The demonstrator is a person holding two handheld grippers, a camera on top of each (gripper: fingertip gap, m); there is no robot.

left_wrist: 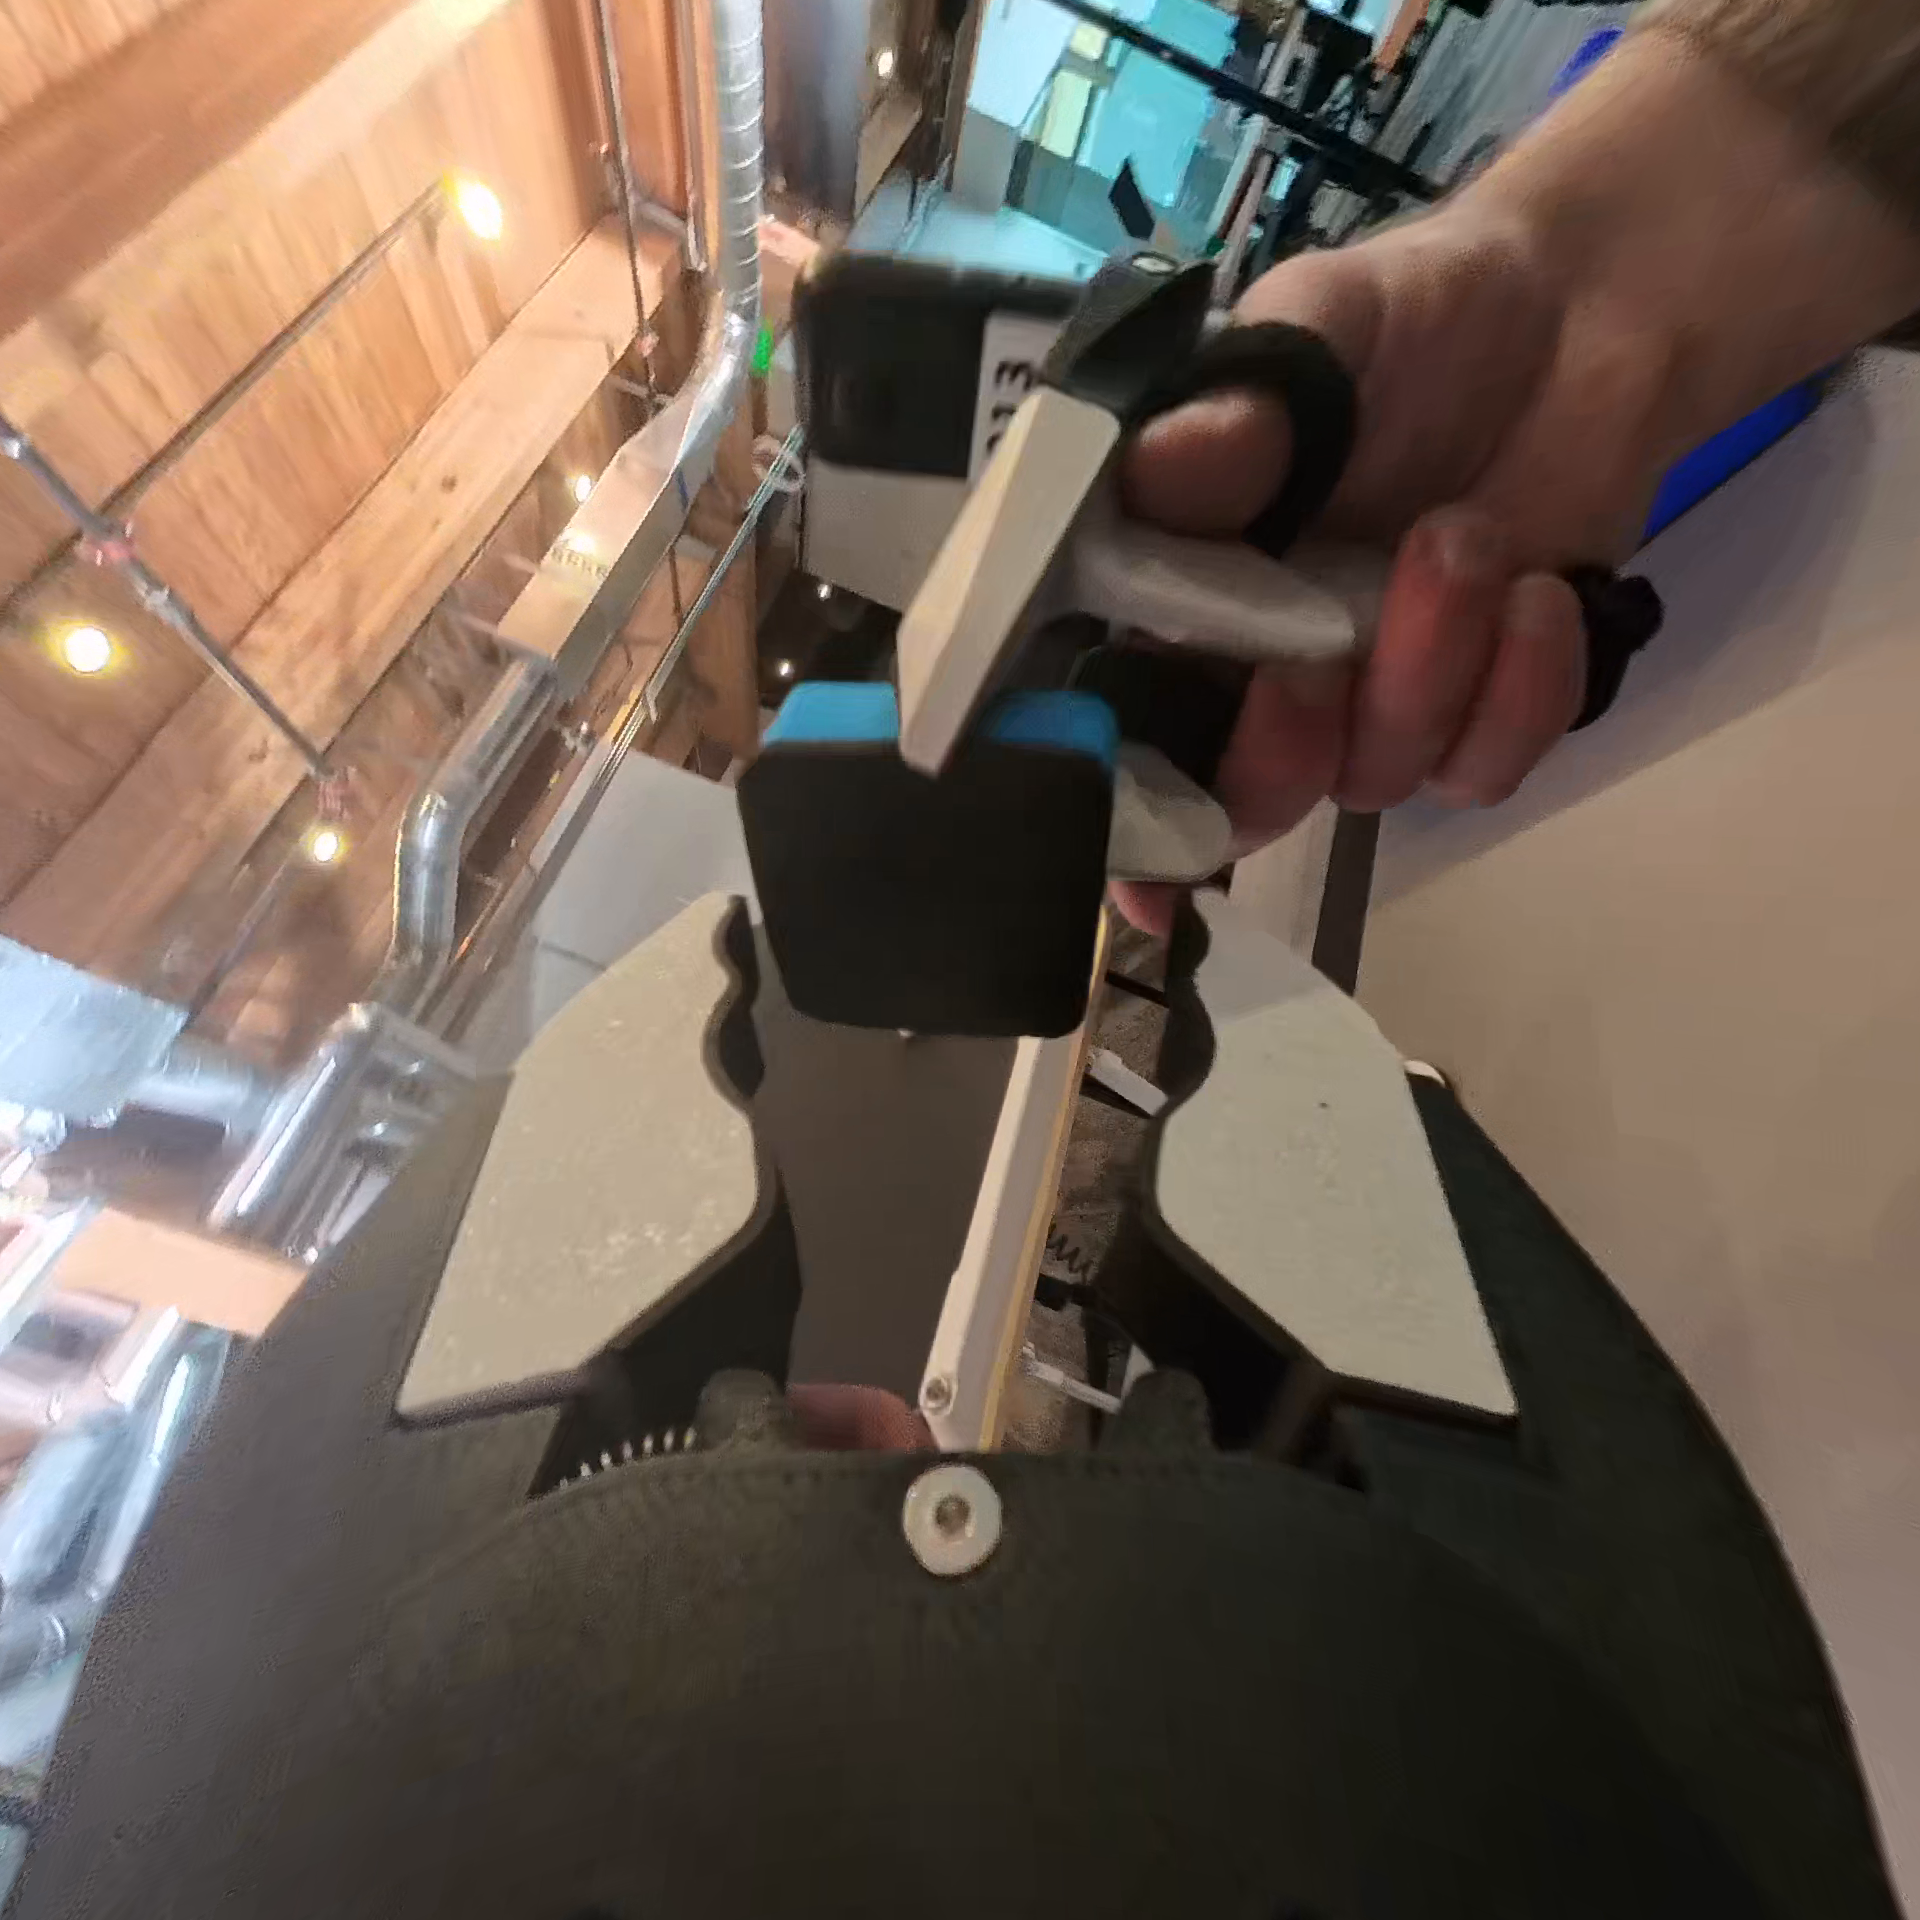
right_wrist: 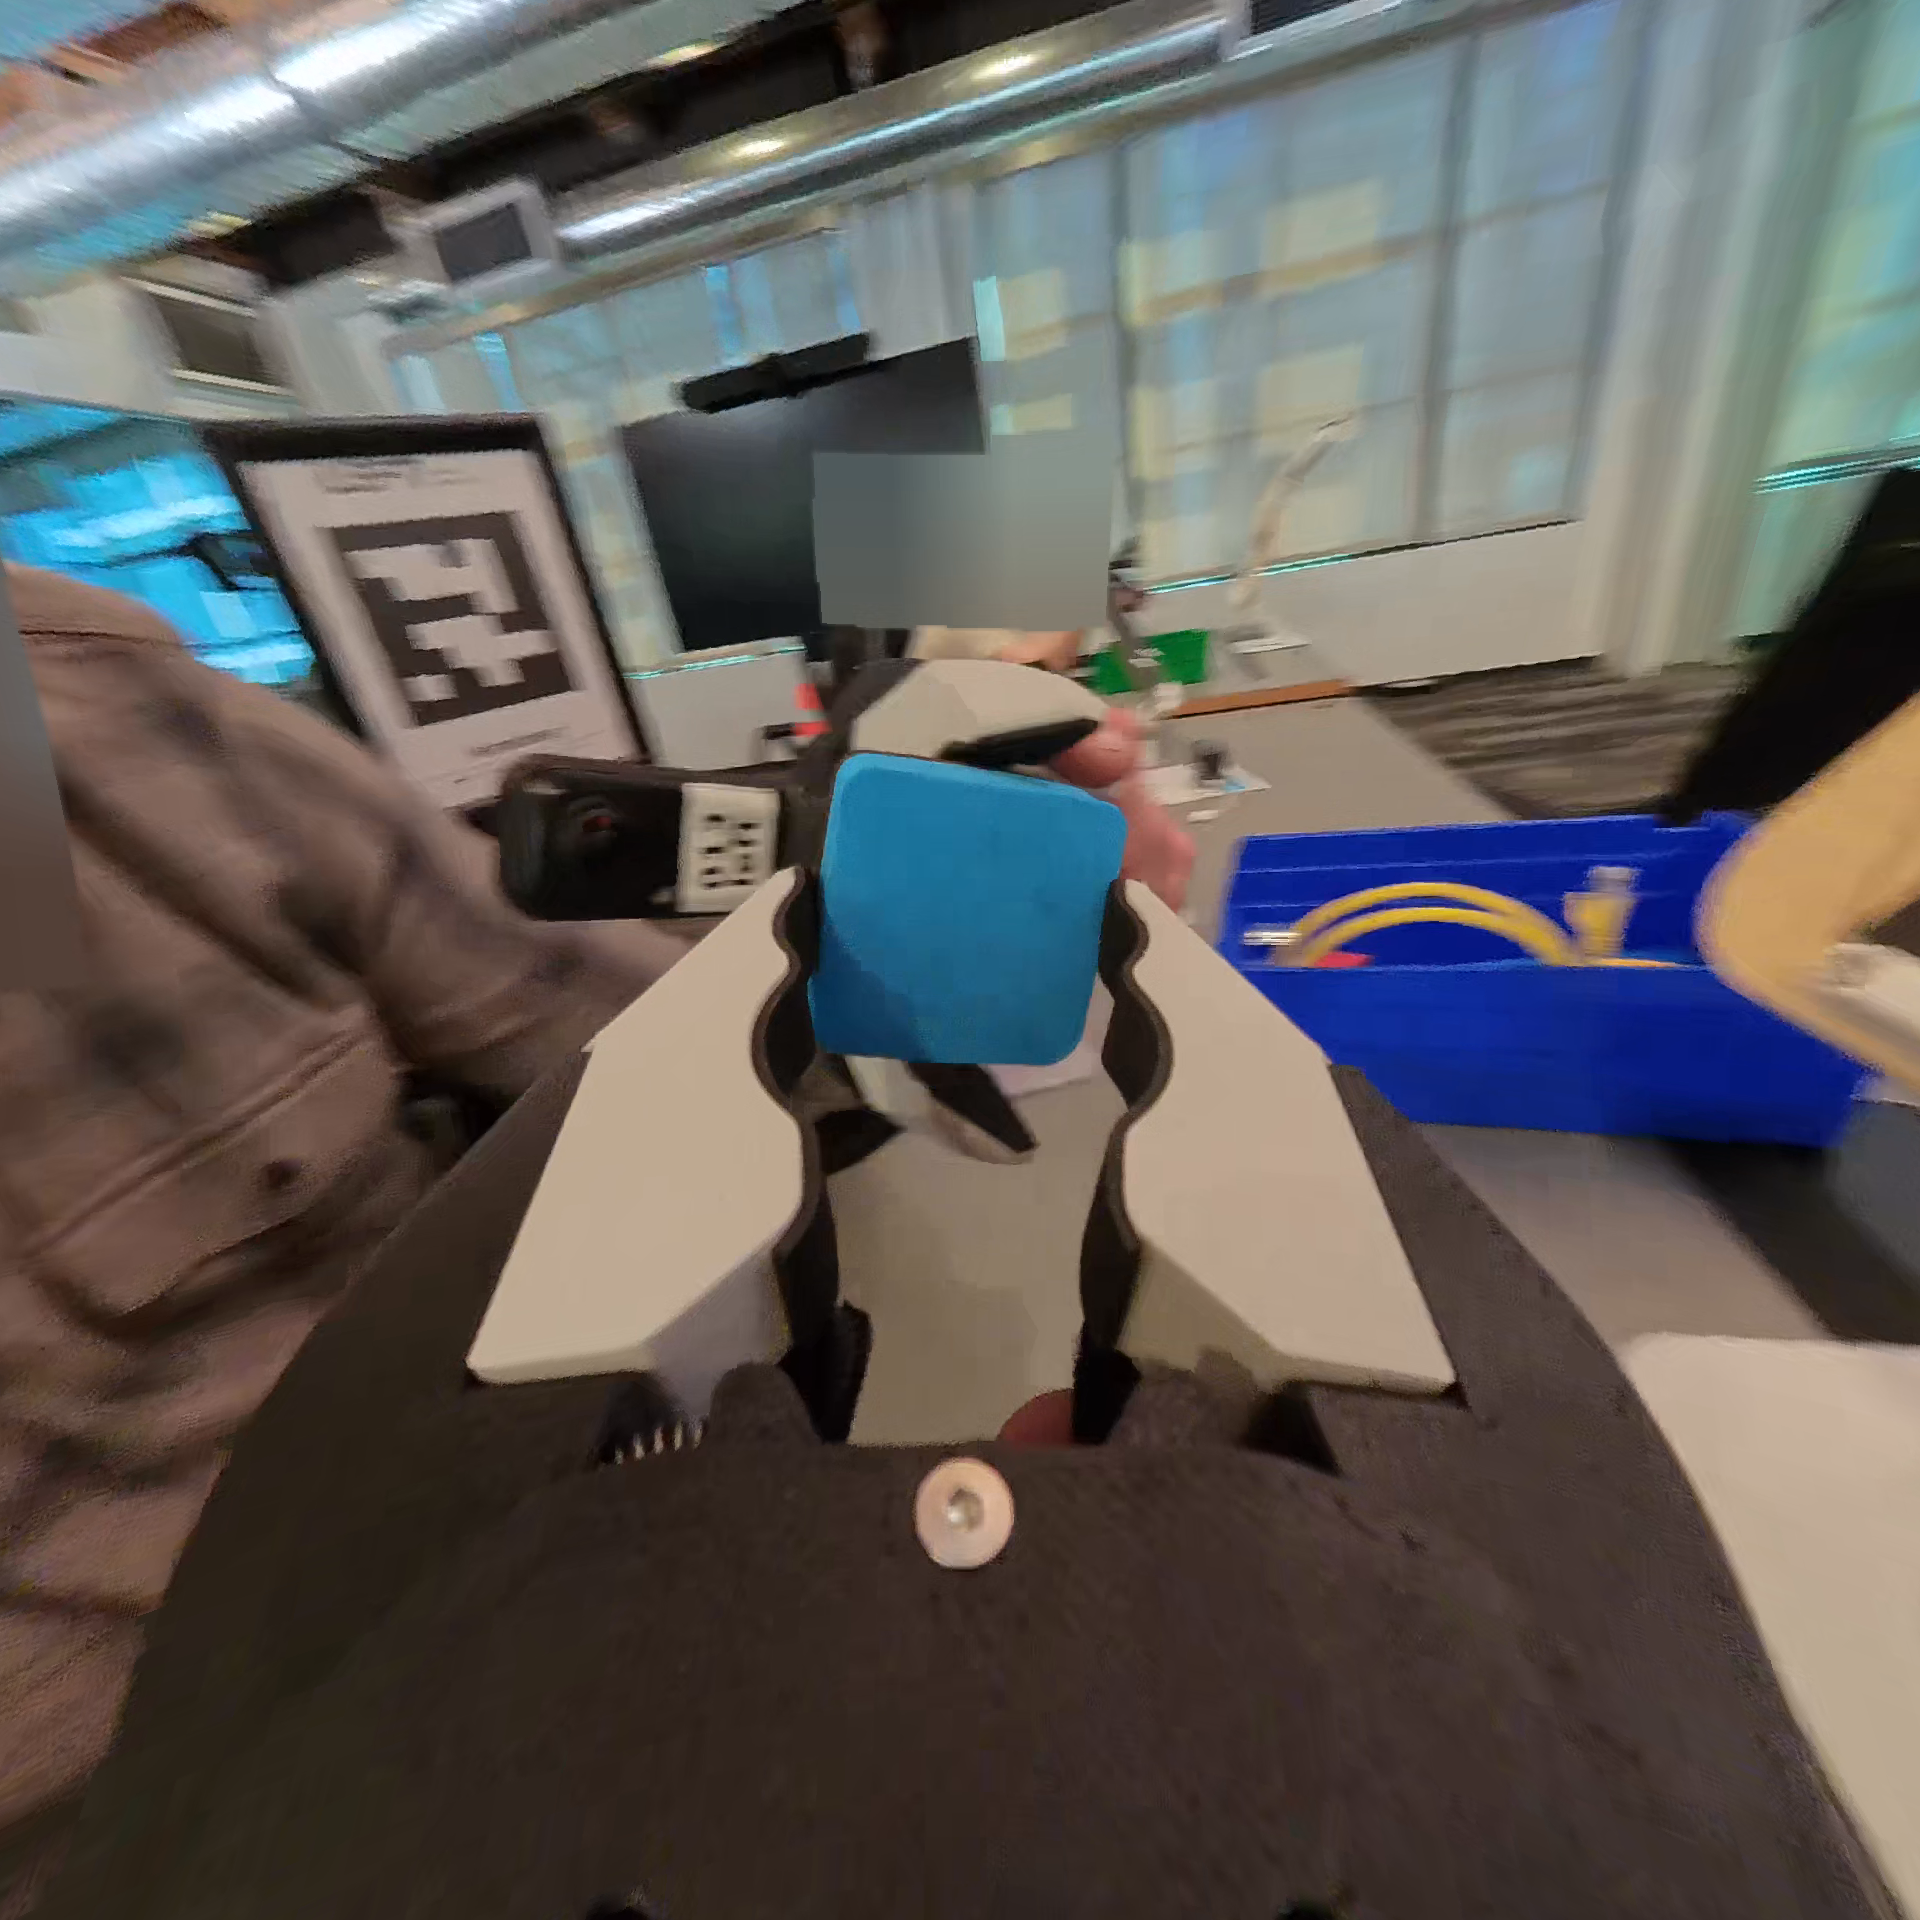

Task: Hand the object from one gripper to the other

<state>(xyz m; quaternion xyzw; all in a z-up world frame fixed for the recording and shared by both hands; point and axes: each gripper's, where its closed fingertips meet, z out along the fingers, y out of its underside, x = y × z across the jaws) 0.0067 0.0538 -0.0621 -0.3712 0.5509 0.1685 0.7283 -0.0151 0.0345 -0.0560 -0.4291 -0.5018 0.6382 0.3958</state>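
Block (left_wrist: 920,894) black-faced left, blue (right_wrist: 961,925) right.

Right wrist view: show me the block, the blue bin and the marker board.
block (right_wrist: 961,925), right wrist view, centre of its blue face.
bin (right_wrist: 1507,1029), right wrist view, middle of its front wall.
marker board (right_wrist: 447,613), right wrist view, middle of its black-and-white pattern.

The block (right_wrist: 961,925) is bright blue on one face and black on the other (left_wrist: 914,894), kinda like a foam eraser. Both grippers (right_wrist: 961,966) have white fingers (right_wrist: 665,1164) with wavy black pads on a dark grey body. Blue bin (right_wrist: 1538,1029) has yellow cables (right_wrist: 1434,909) in it. Black-and-white checker marker board (right_wrist: 452,613), brown mottled sleeve (right_wrist: 208,1039).
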